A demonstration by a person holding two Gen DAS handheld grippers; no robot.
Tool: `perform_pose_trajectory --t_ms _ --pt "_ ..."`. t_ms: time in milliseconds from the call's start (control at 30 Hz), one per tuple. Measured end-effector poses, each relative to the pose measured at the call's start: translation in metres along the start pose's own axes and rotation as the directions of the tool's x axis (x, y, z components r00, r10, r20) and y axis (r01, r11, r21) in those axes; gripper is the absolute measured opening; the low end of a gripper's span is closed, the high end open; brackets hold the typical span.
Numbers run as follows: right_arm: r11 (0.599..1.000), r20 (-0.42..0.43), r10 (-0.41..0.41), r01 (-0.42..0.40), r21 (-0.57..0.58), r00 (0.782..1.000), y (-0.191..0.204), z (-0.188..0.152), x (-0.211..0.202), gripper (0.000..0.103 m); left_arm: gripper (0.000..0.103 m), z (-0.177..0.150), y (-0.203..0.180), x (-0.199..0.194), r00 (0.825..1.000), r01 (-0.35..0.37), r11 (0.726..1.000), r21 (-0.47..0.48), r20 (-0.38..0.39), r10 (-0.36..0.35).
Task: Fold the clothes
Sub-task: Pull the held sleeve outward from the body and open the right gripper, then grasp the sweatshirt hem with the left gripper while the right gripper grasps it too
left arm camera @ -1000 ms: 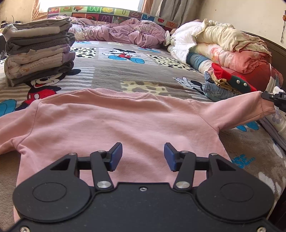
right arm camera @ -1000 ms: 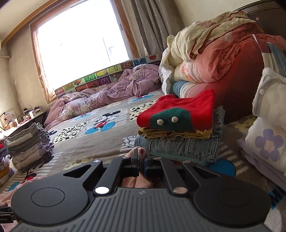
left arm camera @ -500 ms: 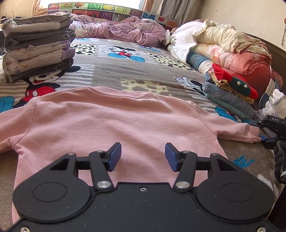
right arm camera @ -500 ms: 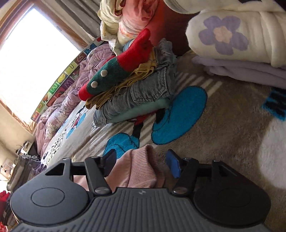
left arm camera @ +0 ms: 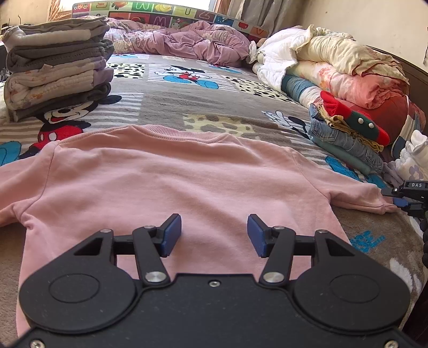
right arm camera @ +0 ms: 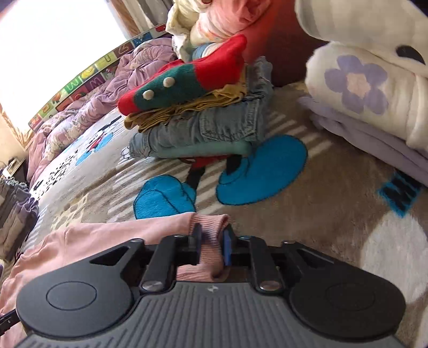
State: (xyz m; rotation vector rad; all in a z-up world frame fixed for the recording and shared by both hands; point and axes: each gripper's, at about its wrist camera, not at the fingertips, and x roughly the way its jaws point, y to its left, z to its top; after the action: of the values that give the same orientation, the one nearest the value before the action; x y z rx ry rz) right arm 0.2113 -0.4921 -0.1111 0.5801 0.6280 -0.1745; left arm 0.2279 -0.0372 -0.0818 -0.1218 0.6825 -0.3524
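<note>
My left claw [left arm camera: 214,235] stood about half apart, blue pads clear of cloth, hovering over the lower back of the pink sweatshirt [left arm camera: 171,182]. The sweatshirt lay flat on the bed blanket [left arm camera: 203,104], sleeves spread. My right claw [right arm camera: 211,245] was closing around the ribbed cuff [right arm camera: 210,227] of one sleeve; cuff between the pads, which touched its sides. From the left view, the right claw's housing read "DAS" [left arm camera: 416,185]. Farther out: a folded stack topped by a red-and-green knit [right arm camera: 187,80]. Farthest, the alphabet board [left arm camera: 165,13] showed "U", "W", "M".
</note>
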Motion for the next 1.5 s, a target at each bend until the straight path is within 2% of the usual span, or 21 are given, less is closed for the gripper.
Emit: perform_pose_trajectory --t_ms 33,67,133,167,233,300,367,433,467,567,633,700,767,867,1033,1133,1267,1400,1500 --pt "0.999 0.023 0.007 -0.008 0.044 1.0 -0.004 -0.001 -0.003 0.056 0.054 0.0 0.0 0.0 1.0 0.0 1.0 0.0 0.0 0.0" --pt "0.996 0.038 0.014 -0.018 0.09 0.999 -0.008 -0.001 -0.004 0.066 0.054 0.0 0.0 0.0 1.0 0.001 1.0 0.0 0.001 -0.001" --pt "0.983 0.07 0.026 -0.038 0.18 0.997 -0.015 -0.001 -0.006 0.066 0.054 -0.001 -0.001 0.0 1.0 0.0 1.0 0.002 -0.001 0.0" --pt "0.985 0.083 0.019 -0.034 0.171 0.996 -0.012 0.0 -0.005 0.066 0.054 -0.001 -0.002 0.001 1.0 -0.002 1.0 0.005 -0.004 0.002" --pt "0.998 0.114 0.003 -0.01 0.066 0.994 0.006 0.003 -0.003 0.066 0.054 -0.002 -0.003 0.002 1.0 -0.002 1.0 0.009 -0.005 0.002" --pt "0.996 0.156 0.032 -0.019 -0.085 0.987 0.029 0.004 -0.003 0.062 0.055 -0.001 -0.003 0.002 1.0 0.0 1.0 0.01 -0.007 0.0" --pt "0.962 0.17 0.087 -0.038 -0.271 0.982 0.053 -0.002 -0.005 0.051 0.055 -0.001 -0.002 0.002 1.0 0.004 1.0 0.01 -0.01 -0.003" --pt "0.913 0.092 0.122 -0.075 -0.401 0.988 0.071 -0.011 0.003 0.044 0.055 -0.001 -0.001 0.003 1.0 0.007 1.0 0.009 -0.013 -0.007" --pt "0.887 0.023 0.092 -0.071 -0.457 0.996 0.079 -0.018 0.012 0.041 0.055 -0.001 0.0 0.003 1.0 0.009 1.0 0.009 -0.014 -0.009" --pt "0.876 -0.078 0.016 -0.052 -0.48 0.997 0.073 -0.035 0.022 0.041 0.056 -0.001 0.001 0.003 1.0 0.015 1.0 0.008 -0.019 -0.015" --pt "0.847 -0.086 -0.011 -0.036 -0.53 0.996 0.075 -0.043 0.012 0.041 0.057 0.0 0.001 0.003 1.0 0.02 1.0 0.007 -0.021 -0.02" --pt "0.816 -0.057 -0.03 -0.008 -0.577 0.998 0.08 -0.046 0.001 0.041 0.058 -0.001 0.0 0.003 1.0 0.022 1.0 0.014 -0.022 -0.022" --pt "0.831 -0.027 -0.044 0.022 -0.556 0.999 0.08 -0.044 -0.007 0.045 0.058 -0.002 -0.002 0.0 0.999 0.025 0.999 0.026 -0.021 -0.024" --pt "0.853 0.006 -0.001 0.004 -0.522 1.0 0.085 -0.054 -0.03 0.045 0.058 -0.005 -0.005 -0.006 1.0 0.025 0.998 0.059 -0.015 -0.024" --pt "0.842 -0.029 0.141 -0.135 -0.523 0.99 0.114 -0.094 -0.069 0.044 0.058 -0.012 -0.004 -0.028 1.0 0.015 0.993 0.114 0.002 -0.015" --pt "0.878 -0.087 0.217 -0.233 -0.418 0.972 0.119 -0.119 -0.087 0.044 0.061 -0.017 0.007 -0.053 1.0 -0.008 0.992 0.122 0.029 0.005" --pt "0.924 -0.14 0.268 -0.296 -0.242 0.953 0.11 -0.153 -0.095 0.053 0.063 -0.025 0.038 -0.092 0.994 -0.096 0.995 0.029 0.063 0.094" --pt "0.931 -0.143 0.301 -0.323 -0.171 0.943 0.104 -0.183 -0.102 0.055 0.063 -0.044 0.064 -0.132 0.986 -0.135 0.986 -0.094 0.086 0.143" --pt "0.932 -0.125 0.328 -0.342 -0.118 0.936 0.099 -0.19 -0.106 0.058 0.063 -0.062 0.074 -0.155 0.984 -0.139 0.976 -0.17 0.089 0.155"
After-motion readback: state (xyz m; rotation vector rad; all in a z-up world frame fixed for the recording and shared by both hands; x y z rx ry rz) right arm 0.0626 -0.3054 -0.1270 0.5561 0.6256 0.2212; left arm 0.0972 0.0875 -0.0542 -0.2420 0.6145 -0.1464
